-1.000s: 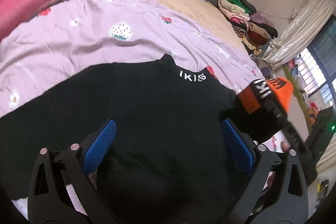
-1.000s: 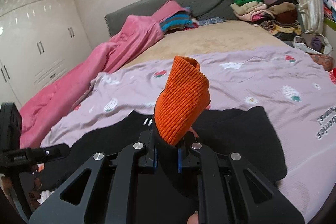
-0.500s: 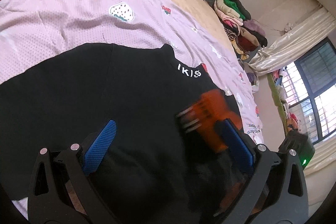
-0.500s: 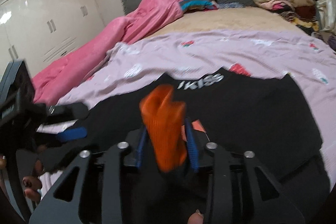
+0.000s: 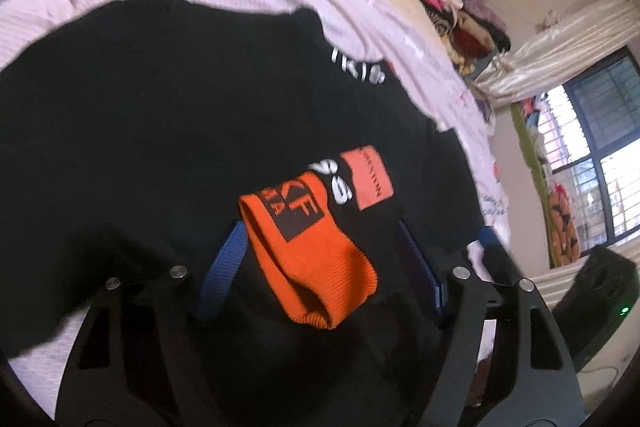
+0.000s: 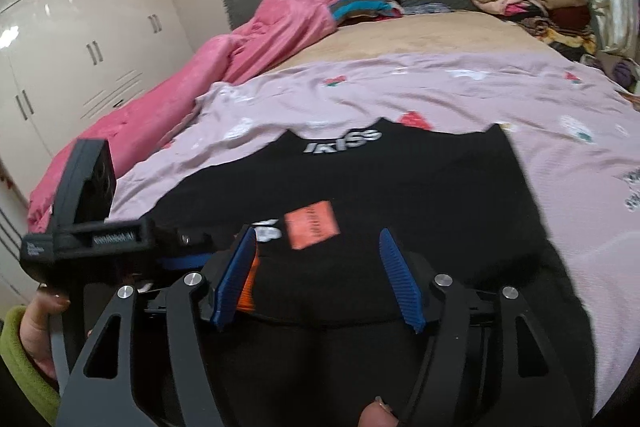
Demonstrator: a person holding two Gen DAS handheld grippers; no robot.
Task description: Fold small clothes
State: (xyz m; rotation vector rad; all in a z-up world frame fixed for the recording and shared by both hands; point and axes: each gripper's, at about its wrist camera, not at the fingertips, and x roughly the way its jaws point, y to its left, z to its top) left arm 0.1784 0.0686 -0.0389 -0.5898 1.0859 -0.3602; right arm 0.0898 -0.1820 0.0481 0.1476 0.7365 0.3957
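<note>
Left wrist: orange cuff (image 5: 310, 251) lies between the parted, closing left claw (image 5: 320, 267).

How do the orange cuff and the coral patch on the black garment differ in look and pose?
The orange cuff is ribbed, thick and folded over; the coral patch is flat and smooth. The cuff carries a black block with letters; the patch has only small faint print. Both lie on the black garment.
</note>
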